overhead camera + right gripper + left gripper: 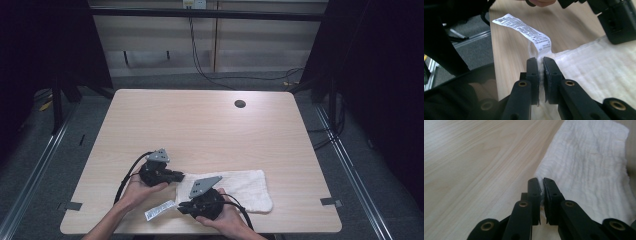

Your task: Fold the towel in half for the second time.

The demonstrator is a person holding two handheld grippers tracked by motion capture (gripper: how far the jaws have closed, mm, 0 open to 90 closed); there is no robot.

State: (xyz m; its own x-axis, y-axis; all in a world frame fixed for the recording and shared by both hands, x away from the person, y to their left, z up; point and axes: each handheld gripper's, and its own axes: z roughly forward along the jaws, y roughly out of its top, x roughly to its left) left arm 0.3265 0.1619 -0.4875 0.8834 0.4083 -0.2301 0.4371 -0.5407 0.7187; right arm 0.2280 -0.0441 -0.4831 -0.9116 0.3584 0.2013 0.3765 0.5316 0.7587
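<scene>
White towel (240, 189): flat on the wooden table (200, 125), near its front edge, between and beside both grippers. Left gripper (542, 185): jaws pressed together, pinching the towel's near corner. Right gripper (541, 64): jaws pinching the towel's other corner. Printed care label (524, 28): attached at that corner, standing up just beyond the right gripper's tips.

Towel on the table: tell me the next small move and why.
Probably lift both corners together. The left gripper and right gripper each have jaws shut on a corner of the white towel at its left end, the right one beside the care label, while the rest lies flat on the table.
</scene>
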